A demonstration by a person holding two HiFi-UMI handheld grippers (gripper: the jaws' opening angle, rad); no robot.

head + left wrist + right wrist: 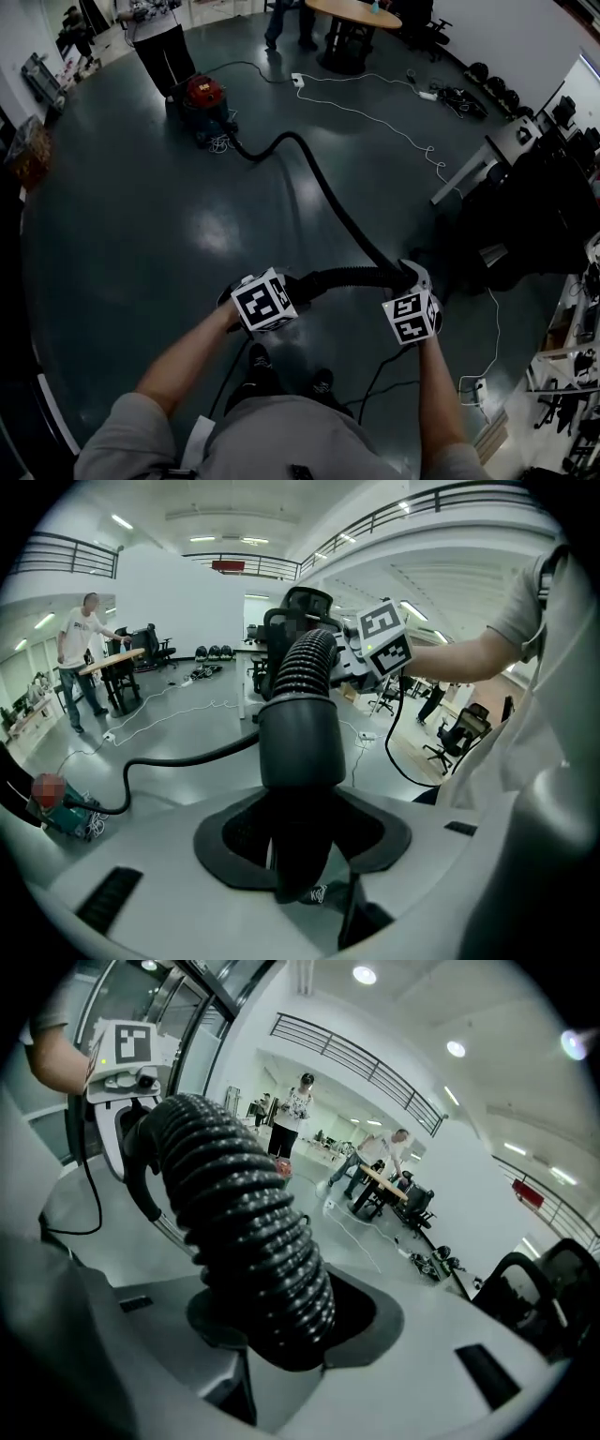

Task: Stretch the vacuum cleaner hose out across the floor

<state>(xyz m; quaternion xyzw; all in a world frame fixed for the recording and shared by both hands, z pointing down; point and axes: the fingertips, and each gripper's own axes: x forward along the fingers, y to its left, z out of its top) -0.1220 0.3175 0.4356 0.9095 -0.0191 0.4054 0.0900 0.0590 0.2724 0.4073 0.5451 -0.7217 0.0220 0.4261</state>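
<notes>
A red vacuum cleaner stands on the dark floor at the far left. Its black hose curves from there across the floor toward me and rises to both grippers. My left gripper is shut on the hose's smooth black end cuff, which fills the space between its jaws in the left gripper view. My right gripper is shut on the ribbed hose a short way along. The stretch between the two grippers hangs roughly level above the floor.
A person stands behind the vacuum cleaner, and another beside a round table. White cables trail over the far floor. A desk and dark chairs line the right side. A power strip lies by my right foot.
</notes>
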